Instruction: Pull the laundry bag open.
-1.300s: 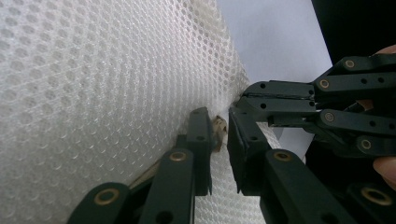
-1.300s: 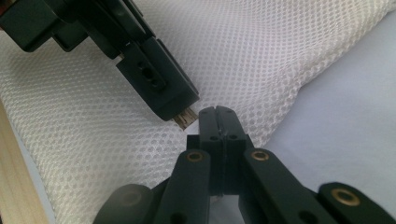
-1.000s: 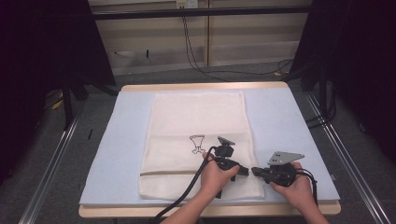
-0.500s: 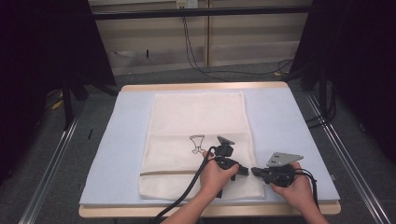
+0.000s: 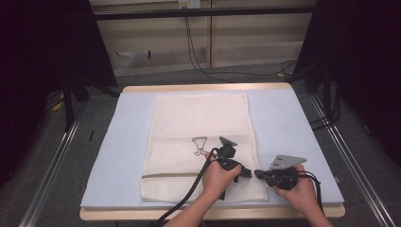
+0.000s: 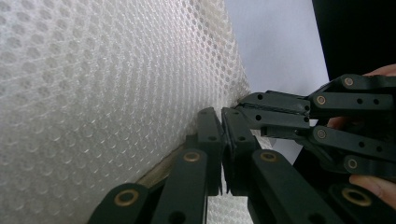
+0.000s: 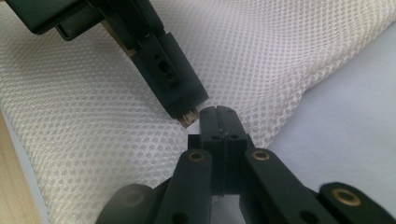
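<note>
Two black hand-held grippers meet at the near right corner of a white mesh laundry bag [image 5: 198,142]. The bag lies flat on a pale blue foam mat [image 5: 288,127] that covers a light wooden table [image 5: 208,88]. It sits in the middle of the mat, and its long sides run away from the person. A small black line drawing [image 5: 199,145] is printed on the bag, a little past its middle on the near side. A thin brown zipper strip [image 5: 165,174] runs across the bag close to its near end.

The left gripper [image 5: 246,172] rests on the bag and points to the right. The person's left hand [image 5: 216,178] wraps around it. In the left gripper view, its jaws are pressed close together, with the edge of the mesh at their tips. I cannot tell if they really pinch the cloth.

The right gripper [image 5: 257,174] points to the left, tip to tip with the other one, just beside the bag's right edge. The right hand [image 5: 298,189] holds it from behind. A grey three-cornered plate [image 5: 286,161] sits on top of it. In the right gripper view, its jaws are pressed tight together over the mesh. Nothing can be seen between them.
</note>
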### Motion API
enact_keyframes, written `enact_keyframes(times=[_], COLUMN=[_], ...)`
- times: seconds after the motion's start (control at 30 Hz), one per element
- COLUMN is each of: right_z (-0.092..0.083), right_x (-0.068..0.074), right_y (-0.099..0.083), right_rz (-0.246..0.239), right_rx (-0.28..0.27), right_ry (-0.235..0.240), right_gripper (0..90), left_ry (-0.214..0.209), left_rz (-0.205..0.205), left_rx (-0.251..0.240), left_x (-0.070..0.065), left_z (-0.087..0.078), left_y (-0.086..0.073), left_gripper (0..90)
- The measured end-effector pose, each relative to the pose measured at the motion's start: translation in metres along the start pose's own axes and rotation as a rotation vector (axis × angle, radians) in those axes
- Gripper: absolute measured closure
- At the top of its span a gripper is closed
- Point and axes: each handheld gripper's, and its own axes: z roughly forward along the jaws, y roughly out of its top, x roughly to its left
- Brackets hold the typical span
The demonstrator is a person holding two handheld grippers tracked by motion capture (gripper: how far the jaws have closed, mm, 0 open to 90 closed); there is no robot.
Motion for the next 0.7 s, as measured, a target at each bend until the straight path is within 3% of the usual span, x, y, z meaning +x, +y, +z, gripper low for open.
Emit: enact_keyframes(times=[0.3,0.63,0.7], right_z=[0.0,0.0,0.0], right_x=[0.0,-0.001,-0.001], right_y=[0.0,0.0,0.0], right_rz=[0.007,0.006,0.006], right_rx=[0.001,-0.002,-0.002], right_ry=[0.008,0.004,0.004], right_gripper=[90.0,90.0,90.0], left_ry=[0.024,0.002,0.015], left_rz=[-0.009,-0.015,-0.02], left_rx=[0.015,0.024,0.018], left_x=[-0.001,0.002,0.002], left_z=[-0.003,-0.01,-0.01], left_y=[0.002,0.002,0.002], left_gripper=[87.5,87.5,87.5])
